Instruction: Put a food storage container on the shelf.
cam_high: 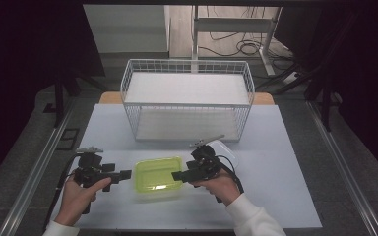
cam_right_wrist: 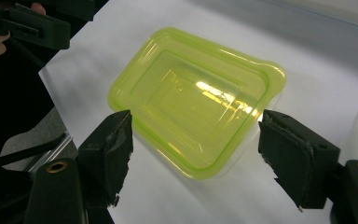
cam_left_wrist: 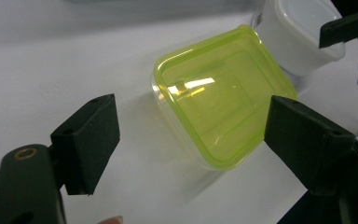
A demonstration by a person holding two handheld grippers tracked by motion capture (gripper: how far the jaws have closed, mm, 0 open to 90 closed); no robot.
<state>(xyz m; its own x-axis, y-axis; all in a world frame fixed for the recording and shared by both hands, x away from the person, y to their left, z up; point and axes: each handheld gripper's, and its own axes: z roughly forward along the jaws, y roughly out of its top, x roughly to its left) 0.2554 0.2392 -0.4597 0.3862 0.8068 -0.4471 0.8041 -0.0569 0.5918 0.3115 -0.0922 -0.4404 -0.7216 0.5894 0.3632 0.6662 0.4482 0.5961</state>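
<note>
A white wire basket (cam_high: 187, 98) stands at the far side of the table (cam_high: 275, 196), well beyond both pairs of jaws. A yellow-green lidded container (cam_high: 158, 174) lies flat between the two grippers, with a white container (cam_left_wrist: 303, 32) just behind it, near the right gripper (cam_high: 178, 175). The right gripper's jaws stand spread on either side of the green container's near corner without pressing it, while the left gripper (cam_high: 124, 174) points at its other end, jaws also spread and apart from it.

Grey floor (cam_high: 24, 147), cables (cam_high: 241, 46) beyond
</note>
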